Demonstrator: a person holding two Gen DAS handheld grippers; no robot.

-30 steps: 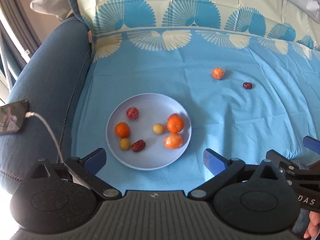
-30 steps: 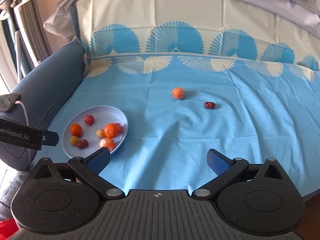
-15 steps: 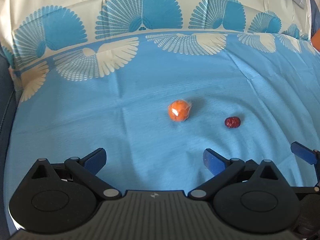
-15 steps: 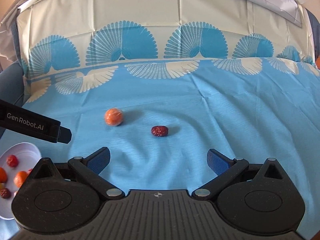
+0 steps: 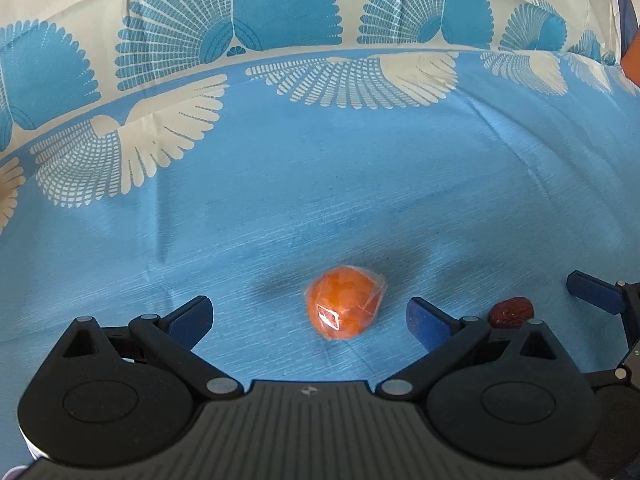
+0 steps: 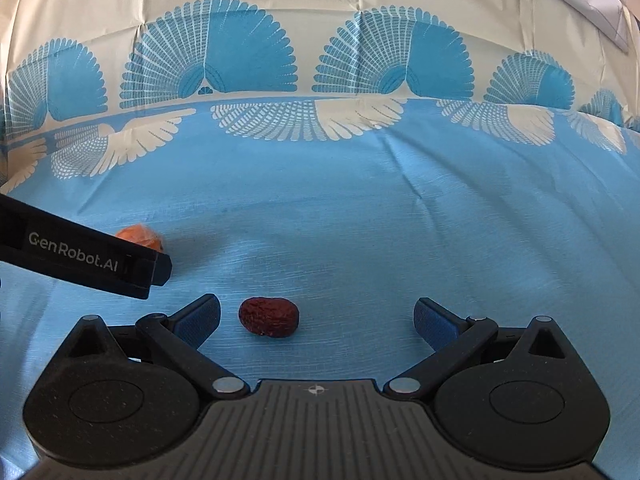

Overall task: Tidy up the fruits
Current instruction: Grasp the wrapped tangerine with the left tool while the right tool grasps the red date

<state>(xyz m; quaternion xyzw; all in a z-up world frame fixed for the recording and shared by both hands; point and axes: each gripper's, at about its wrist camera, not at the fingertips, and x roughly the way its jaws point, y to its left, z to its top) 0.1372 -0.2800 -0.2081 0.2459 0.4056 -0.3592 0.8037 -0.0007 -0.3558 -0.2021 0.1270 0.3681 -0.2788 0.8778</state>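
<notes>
Between the wide-open, empty left gripper (image 5: 308, 318) jaws lies a wrapped orange (image 5: 344, 307); date (image 6: 269, 317) at 10 o'clock inside the open, empty right gripper (image 6: 316, 318). Blue patterned cloth (image 6: 360, 220) underneath.

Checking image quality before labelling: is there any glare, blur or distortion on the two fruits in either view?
Left wrist view: the wrapped orange fruit is sharp, with a white glint on its wrapper; fisheye bends the cloth pattern. Right wrist view: the dark red fruit is crisp; the orange one is half hidden behind the left claw.
</notes>
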